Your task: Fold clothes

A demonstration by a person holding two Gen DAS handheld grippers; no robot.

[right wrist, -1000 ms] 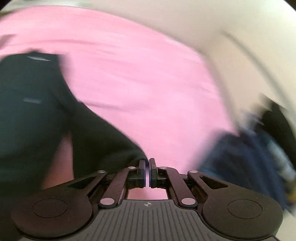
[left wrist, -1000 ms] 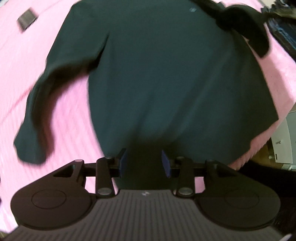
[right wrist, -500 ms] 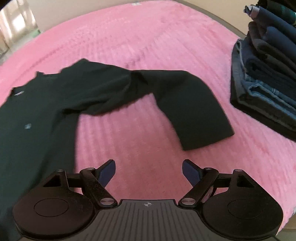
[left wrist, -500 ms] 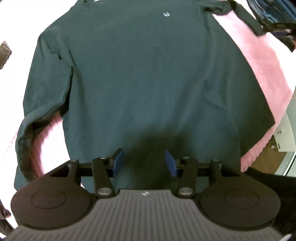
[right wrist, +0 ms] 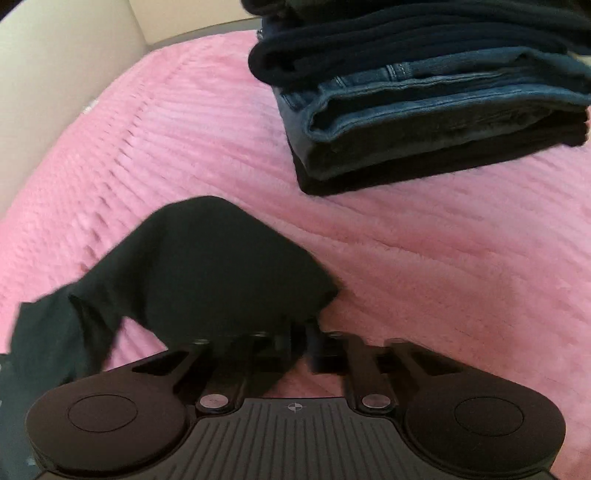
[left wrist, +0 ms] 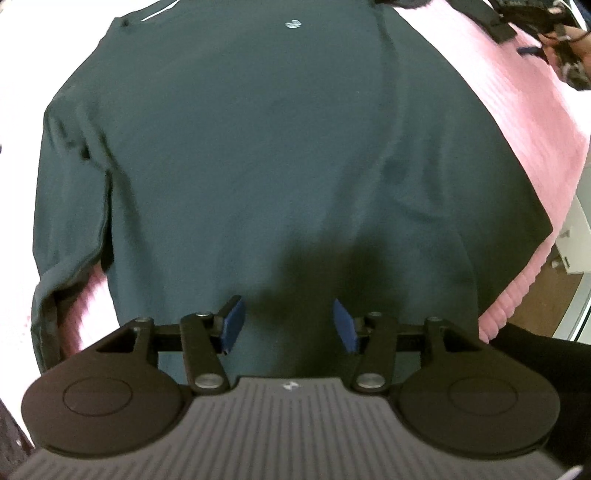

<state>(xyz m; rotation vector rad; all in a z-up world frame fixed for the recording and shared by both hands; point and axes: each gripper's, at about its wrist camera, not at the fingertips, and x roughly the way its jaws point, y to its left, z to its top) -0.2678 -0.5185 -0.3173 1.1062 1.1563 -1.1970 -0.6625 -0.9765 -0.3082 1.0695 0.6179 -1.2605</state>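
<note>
A dark green long-sleeved shirt (left wrist: 280, 155) lies spread flat, body up, on a pink ribbed blanket (left wrist: 532, 122), filling the area directly ahead of the left gripper (left wrist: 288, 325). A small pale logo (left wrist: 293, 24) sits near the collar, at the far end from that claw. The left gripper stands over the shirt's hem with its jaws parted wide; the blue fingers (left wrist: 232, 323) grip nothing, and only the shirt's cloth shows in the gap between them. The shirt's left sleeve (left wrist: 62, 229) runs down beside the body, to the left of that claw, with a strip of blanket showing between sleeve and body.

In the right wrist view, the right gripper (right wrist: 304, 341) has its jaws drawn together, pinching the cuff end of the shirt's other sleeve (right wrist: 207, 266). The sleeve rises from the fingertips, bulges ahead and to the left of the claw, then trails off toward the lower left edge. The exact contact is blurred, though the cloth plainly ends at the closed tips.

Ahead and to the right of the right gripper, well apart from the sleeve, a stack of folded clothes (right wrist: 424, 110) rests on the blanket (right wrist: 443, 258): dark garments above and below folded blue jeans (right wrist: 406, 114). A pale wall (right wrist: 55, 62) stands beyond the blanket's far left edge.
</note>
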